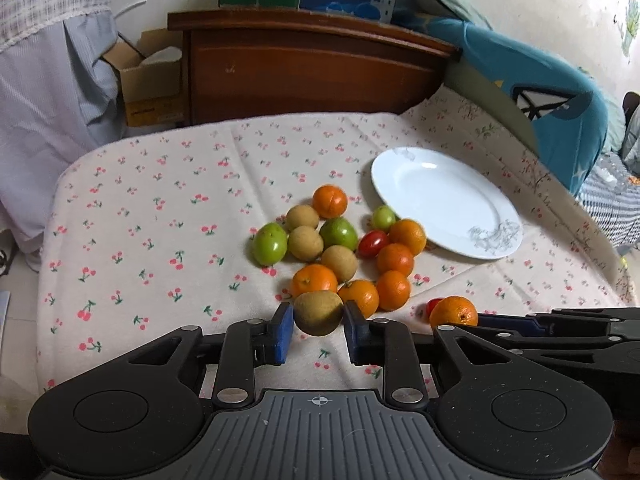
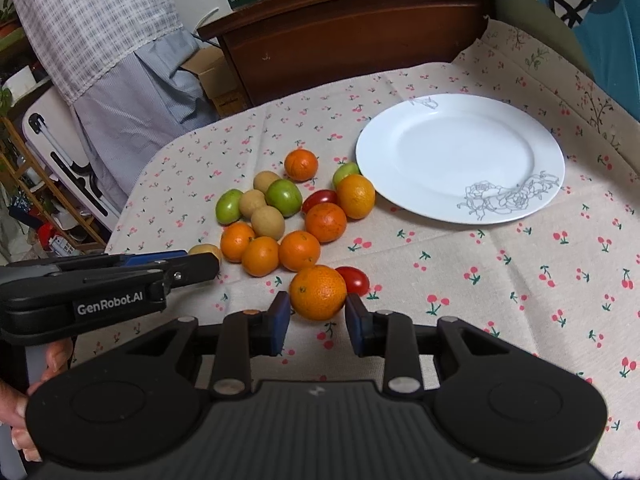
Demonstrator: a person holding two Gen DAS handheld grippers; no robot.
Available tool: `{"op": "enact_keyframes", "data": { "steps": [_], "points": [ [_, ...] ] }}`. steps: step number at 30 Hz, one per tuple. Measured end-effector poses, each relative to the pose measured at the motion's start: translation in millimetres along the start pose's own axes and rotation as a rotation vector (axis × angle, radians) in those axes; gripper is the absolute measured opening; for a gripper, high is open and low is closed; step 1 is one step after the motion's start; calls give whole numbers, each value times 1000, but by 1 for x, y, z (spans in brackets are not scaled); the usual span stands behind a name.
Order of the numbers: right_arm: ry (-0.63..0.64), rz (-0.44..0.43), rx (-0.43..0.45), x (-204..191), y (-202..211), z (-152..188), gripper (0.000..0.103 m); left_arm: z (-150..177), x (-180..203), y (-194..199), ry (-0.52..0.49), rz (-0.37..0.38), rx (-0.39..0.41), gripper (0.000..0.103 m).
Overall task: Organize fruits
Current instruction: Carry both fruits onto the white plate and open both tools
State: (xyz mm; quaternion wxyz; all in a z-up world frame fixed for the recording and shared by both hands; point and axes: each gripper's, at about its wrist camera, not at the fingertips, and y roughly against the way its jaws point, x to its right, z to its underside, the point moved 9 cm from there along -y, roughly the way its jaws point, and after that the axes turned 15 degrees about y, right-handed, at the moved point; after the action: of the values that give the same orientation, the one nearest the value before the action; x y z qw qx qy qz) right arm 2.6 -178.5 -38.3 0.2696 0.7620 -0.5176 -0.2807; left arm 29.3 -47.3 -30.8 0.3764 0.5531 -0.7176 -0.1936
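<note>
Two grippers each clamp a fruit at lower centre: the left gripper (image 1: 318,326) holds a tan fruit (image 1: 318,313), the right gripper (image 2: 317,314) an orange (image 2: 317,292), below the white plate (image 2: 460,158).

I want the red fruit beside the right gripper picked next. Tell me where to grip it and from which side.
Grip the red tomato across its short width, coming from above. It lies low on the cloth, and the orange between the right gripper fingers sits right against its near side, so a level approach looks blocked.
</note>
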Motion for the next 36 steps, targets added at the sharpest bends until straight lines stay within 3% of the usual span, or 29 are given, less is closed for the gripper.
{"op": "enact_keyframes", "data": {
  "steps": [12,21,36],
  "points": [
    [-64,21,98,26,27,-28,30,-25,37,10,-22,102,50,24],
    [-62,94,117,69,28,-52,30,-39,78,-20,-98,168,11,24],
    [-267,142,71,116,-3,-33,30,-42,106,-81,-112,183,-58,25]
  ]
}}
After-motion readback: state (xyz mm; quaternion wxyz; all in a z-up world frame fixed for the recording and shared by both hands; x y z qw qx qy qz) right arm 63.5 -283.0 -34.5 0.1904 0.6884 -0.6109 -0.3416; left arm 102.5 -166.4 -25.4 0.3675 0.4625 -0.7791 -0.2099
